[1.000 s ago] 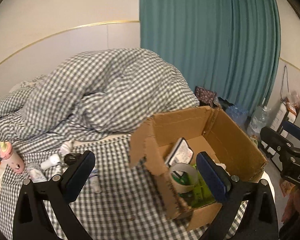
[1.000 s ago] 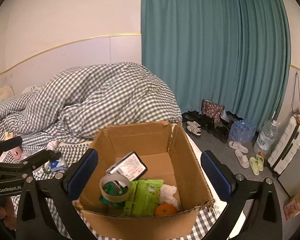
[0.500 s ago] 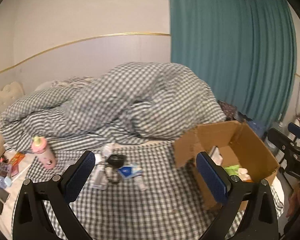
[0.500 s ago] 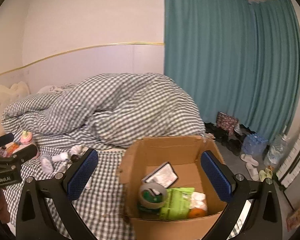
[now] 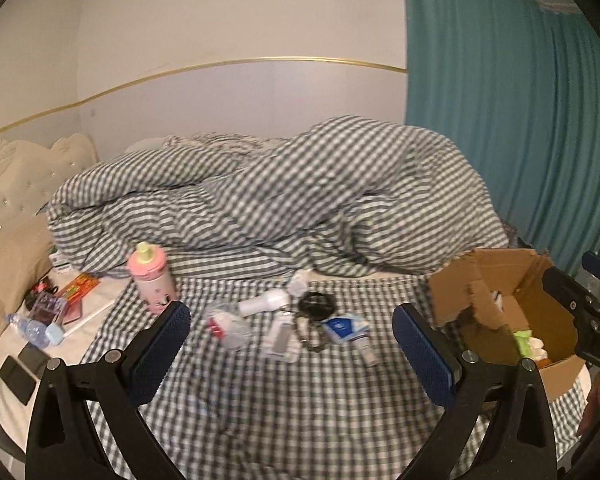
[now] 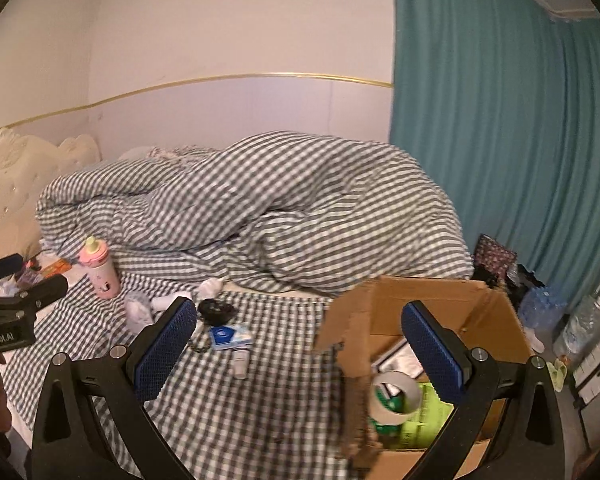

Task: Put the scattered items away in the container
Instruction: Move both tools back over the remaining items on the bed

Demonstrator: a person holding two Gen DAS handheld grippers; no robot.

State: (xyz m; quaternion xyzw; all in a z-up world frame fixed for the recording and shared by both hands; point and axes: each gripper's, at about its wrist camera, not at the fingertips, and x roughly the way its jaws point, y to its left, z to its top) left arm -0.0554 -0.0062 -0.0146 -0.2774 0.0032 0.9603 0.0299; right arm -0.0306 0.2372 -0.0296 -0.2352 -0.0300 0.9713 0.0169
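A cardboard box (image 5: 536, 312) stands on the checked bed at the right; it also shows in the right wrist view (image 6: 452, 300), holding a tape roll (image 6: 394, 394) and a green packet (image 6: 430, 408). Scattered on the sheet are a pink bottle (image 5: 152, 282), a white tube (image 5: 264, 304), a black round item (image 5: 317, 305), a blue-and-white pack (image 5: 346, 328) and a clear plastic bottle (image 5: 228, 322). My left gripper (image 5: 292, 350) is open and empty, above the sheet short of the items. My right gripper (image 6: 300, 350) is open and empty, by the box's left flap.
A bunched checked duvet (image 5: 284, 196) lies behind the items. A cream headboard (image 5: 12, 184) is at the left, with phones (image 5: 18, 374), a water bottle (image 5: 36, 330) and small things beside it. Teal curtains (image 6: 500, 140), shoes and bottles (image 6: 540, 308) are on the right.
Both grippers have swung left and back from the box. The scattered items have come to the middle of the left wrist view; the box has slid to the right. Both stay open.
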